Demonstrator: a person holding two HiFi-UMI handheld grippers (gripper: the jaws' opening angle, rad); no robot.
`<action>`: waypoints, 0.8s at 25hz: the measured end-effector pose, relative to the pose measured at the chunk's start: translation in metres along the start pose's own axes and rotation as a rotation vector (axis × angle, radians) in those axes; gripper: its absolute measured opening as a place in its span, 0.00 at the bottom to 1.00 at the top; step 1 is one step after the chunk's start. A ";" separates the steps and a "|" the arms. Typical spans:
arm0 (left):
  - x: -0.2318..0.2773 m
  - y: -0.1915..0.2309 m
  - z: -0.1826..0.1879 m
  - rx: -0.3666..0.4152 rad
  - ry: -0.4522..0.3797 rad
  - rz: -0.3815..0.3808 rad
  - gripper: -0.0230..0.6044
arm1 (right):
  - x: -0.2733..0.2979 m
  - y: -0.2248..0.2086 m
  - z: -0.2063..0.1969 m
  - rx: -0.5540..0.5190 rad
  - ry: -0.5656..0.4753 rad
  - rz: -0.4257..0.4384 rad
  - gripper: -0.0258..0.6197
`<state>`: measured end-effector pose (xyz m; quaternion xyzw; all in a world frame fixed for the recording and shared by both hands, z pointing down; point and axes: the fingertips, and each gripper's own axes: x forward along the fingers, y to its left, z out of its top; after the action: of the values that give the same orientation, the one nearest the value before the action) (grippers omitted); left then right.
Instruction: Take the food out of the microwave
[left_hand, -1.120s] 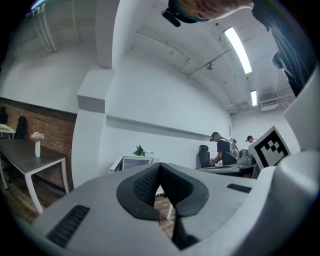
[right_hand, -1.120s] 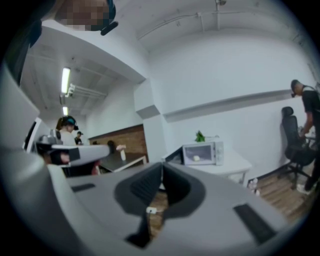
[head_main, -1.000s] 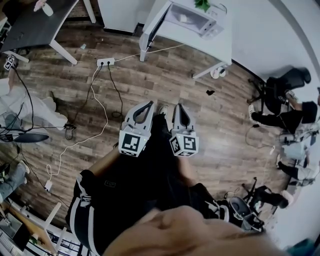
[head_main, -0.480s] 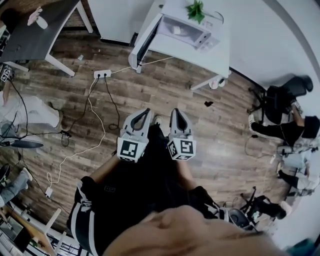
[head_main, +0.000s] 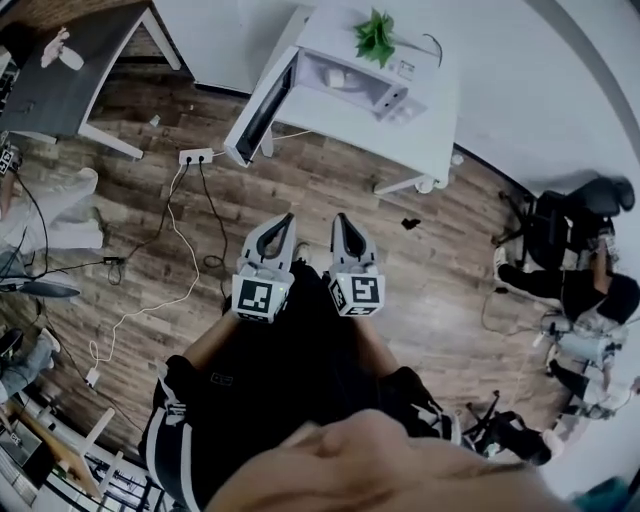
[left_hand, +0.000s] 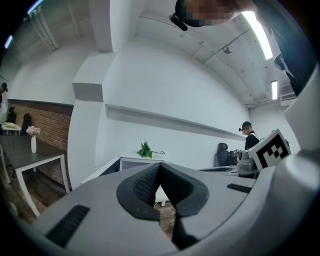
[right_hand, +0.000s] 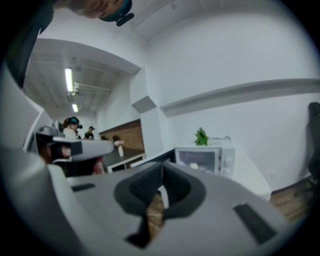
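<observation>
A white microwave (head_main: 350, 82) stands on a white table (head_main: 430, 110) at the top of the head view, its door (head_main: 254, 112) swung open to the left. Something pale, the food (head_main: 335, 76), lies inside the cavity. The right gripper view shows the microwave (right_hand: 206, 160) ahead with the pale food (right_hand: 193, 165) in it. My left gripper (head_main: 276, 226) and right gripper (head_main: 343, 224) are held side by side over the wooden floor, well short of the table. Both are shut and hold nothing. The left gripper (left_hand: 159, 168) points at the open door (left_hand: 102, 172).
A green plant (head_main: 375, 36) sits on the microwave. A power strip (head_main: 194, 156) and cables (head_main: 175, 250) lie on the floor to the left. A dark table (head_main: 70, 70) stands at the upper left. Seated people and chairs (head_main: 570, 260) are on the right.
Both grippers have moved forward together toward the microwave. The table and microwave now sit lower and larger in the head view, and the open door shows more fully.
</observation>
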<state>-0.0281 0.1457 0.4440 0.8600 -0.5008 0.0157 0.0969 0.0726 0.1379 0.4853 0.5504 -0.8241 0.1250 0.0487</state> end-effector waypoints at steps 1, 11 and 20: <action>0.010 -0.002 0.000 0.002 0.002 0.010 0.08 | 0.006 -0.008 0.000 -0.005 0.007 0.013 0.09; 0.066 -0.004 0.003 -0.025 0.023 0.099 0.08 | 0.057 -0.054 0.005 -0.019 0.050 0.098 0.09; 0.103 0.013 0.012 -0.034 0.008 0.095 0.08 | 0.090 -0.073 0.007 -0.010 0.041 0.092 0.09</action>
<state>0.0107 0.0487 0.4474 0.8335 -0.5407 0.0152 0.1124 0.1048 0.0296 0.5094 0.5087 -0.8481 0.1343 0.0627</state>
